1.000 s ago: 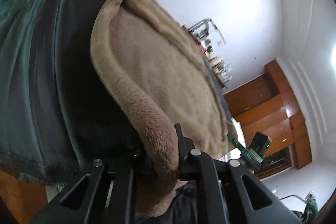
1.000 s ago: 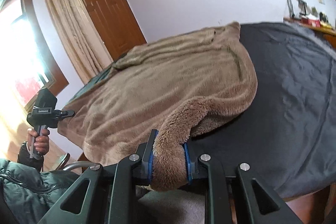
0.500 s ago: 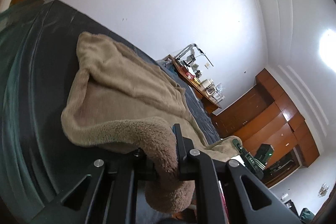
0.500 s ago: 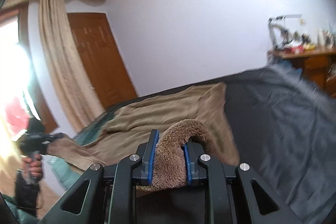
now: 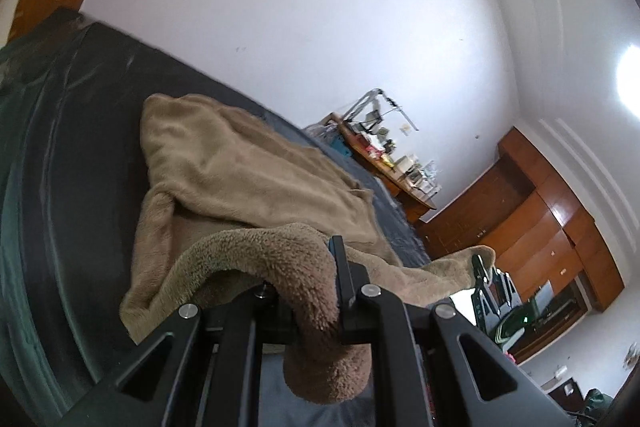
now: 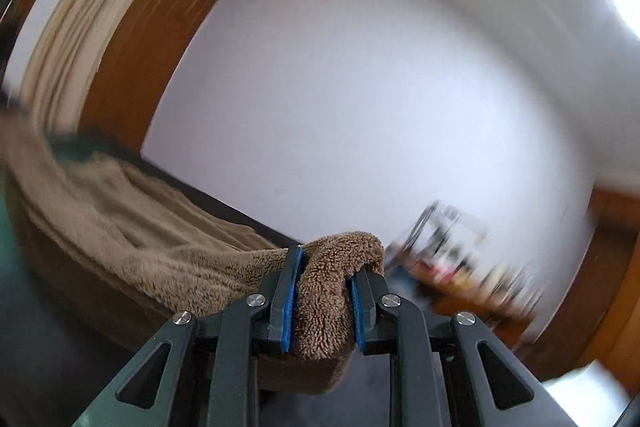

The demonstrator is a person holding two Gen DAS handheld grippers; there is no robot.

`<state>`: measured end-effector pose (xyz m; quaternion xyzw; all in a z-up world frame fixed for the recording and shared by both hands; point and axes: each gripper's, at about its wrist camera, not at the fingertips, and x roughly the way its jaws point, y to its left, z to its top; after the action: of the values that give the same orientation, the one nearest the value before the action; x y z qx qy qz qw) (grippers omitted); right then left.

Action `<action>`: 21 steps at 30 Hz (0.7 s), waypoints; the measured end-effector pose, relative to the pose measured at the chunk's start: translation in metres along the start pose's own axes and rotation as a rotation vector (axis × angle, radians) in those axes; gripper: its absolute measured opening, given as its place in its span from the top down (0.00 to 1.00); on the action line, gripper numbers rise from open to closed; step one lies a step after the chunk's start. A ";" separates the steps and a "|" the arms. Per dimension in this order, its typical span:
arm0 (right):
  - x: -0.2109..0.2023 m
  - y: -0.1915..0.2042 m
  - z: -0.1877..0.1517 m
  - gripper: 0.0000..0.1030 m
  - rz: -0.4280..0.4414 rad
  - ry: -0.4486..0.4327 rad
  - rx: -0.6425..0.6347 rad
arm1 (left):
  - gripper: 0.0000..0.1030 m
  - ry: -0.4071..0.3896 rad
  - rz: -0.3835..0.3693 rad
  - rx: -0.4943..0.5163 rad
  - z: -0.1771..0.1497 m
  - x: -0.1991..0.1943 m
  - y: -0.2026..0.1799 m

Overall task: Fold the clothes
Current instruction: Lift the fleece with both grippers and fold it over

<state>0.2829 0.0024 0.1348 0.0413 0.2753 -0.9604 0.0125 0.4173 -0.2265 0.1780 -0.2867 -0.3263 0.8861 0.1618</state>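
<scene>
My left gripper (image 5: pixel 316 291) and right gripper (image 6: pixel 324 291) each clamp a lifted edge of the tan fleece garment (image 5: pixel 240 179), whose remainder lies across the dark bed cover (image 5: pixel 72 155). No legible writing.

A bed (image 5: pixel 80 147) under a dark, seemingly satin cover carries a tan fleece garment (image 5: pixel 240 179), rumpled and spread directly across it.

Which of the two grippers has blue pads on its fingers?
The right gripper: blue pads line both fingers clamping the fleece. The left gripper is all black.
</scene>
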 end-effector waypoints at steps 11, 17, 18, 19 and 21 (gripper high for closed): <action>0.062 -0.009 0.031 0.78 0.024 0.038 0.061 | 0.87 -0.035 0.042 0.046 0.043 0.009 -0.008; 0.098 -0.021 0.053 0.78 0.023 0.052 0.119 | 0.87 -0.104 0.023 0.065 0.090 0.021 -0.015; 0.104 -0.023 0.056 0.78 0.023 0.054 0.128 | 0.87 -0.103 0.025 0.051 0.095 0.027 -0.010; 0.110 -0.025 0.060 0.78 0.023 0.057 0.138 | 0.87 -0.102 0.027 0.037 0.101 0.033 -0.005; 0.128 -0.027 0.065 0.78 0.025 0.070 0.180 | 0.87 -0.101 0.030 0.008 0.113 0.045 0.005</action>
<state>0.1497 -0.0094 0.1929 0.0793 0.1875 -0.9790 0.0109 0.3120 -0.2632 0.2268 -0.2458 -0.3261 0.9031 0.1327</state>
